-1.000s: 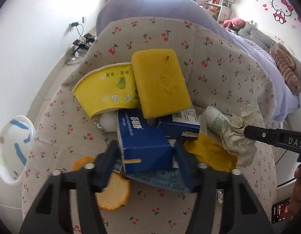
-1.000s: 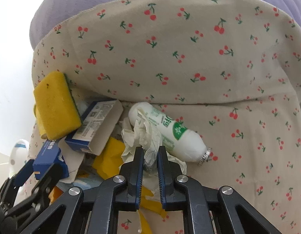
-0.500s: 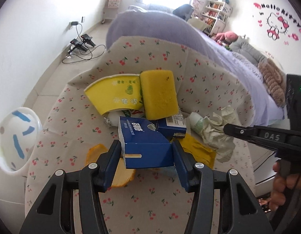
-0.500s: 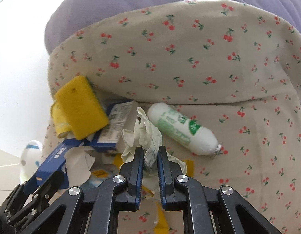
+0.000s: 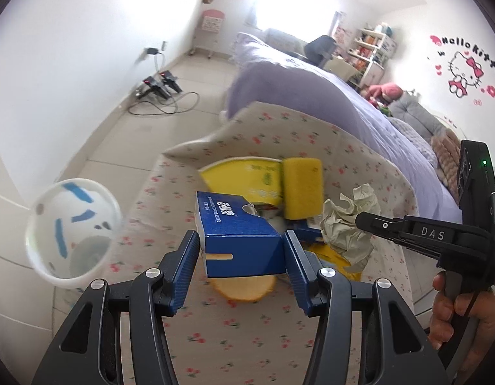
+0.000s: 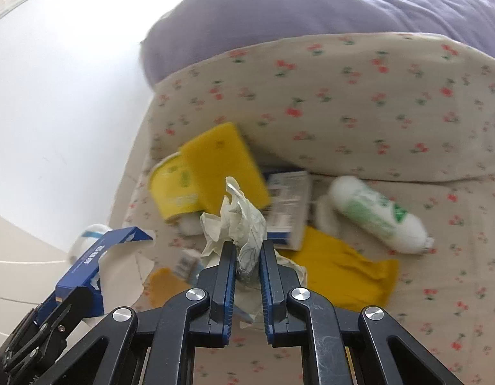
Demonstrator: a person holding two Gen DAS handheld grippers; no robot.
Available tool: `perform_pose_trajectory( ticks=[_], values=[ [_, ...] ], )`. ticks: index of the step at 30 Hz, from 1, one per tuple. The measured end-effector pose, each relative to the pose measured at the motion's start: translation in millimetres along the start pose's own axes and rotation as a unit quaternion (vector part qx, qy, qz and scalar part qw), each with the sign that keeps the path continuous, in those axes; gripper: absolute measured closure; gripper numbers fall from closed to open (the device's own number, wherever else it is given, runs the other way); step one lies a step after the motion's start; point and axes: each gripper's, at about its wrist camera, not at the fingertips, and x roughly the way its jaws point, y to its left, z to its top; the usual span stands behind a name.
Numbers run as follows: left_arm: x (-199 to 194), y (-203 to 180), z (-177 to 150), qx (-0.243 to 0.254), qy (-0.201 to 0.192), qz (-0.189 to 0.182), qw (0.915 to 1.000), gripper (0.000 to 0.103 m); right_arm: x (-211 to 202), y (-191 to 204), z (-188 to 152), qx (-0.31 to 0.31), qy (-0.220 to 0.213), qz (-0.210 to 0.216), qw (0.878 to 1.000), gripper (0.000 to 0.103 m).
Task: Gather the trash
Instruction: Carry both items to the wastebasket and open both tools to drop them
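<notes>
Tongs [image 5: 241, 253] down-tilted, clamping box [image 5: 238, 234]

The left gripper [image 5: 242, 256] points steeply downward, jaws clamped on a blue cardboard box [image 5: 238, 234]; the right gripper [image 6: 248, 263], likewise tilted, pinches crumpled white paper [image 6: 238, 221].

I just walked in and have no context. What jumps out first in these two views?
A left claw clamps a blue carton, lifted above a cherry-print cloth spread on the bed. The right claw pinches a crumpled white tissue. Below them on the cloth lies a litter pile: a yellow sponge, a yellow paper cup and a white-and-green bottle, with a round white bin on the floor at the left.
</notes>
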Motion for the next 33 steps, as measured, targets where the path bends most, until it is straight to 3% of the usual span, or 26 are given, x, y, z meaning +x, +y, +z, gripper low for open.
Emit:
perform_pose_trajectory(
  ticks=[18, 33],
  values=[
    [-36.4, 103.9, 1.7, -0.074, -0.025, 0.060, 0.9952, 0.047, 54.6, 101.8, -13.7, -0.050, 0.032, 0.046, 0.997, 0.089],
    [-33.0, 182.2, -6.6, -0.123, -0.041, 0.101, 0.9865, 0.047, 109.8, 166.1, -32.1, -0.084, 0.059, 0.076, 0.992, 0.089]
  ],
)
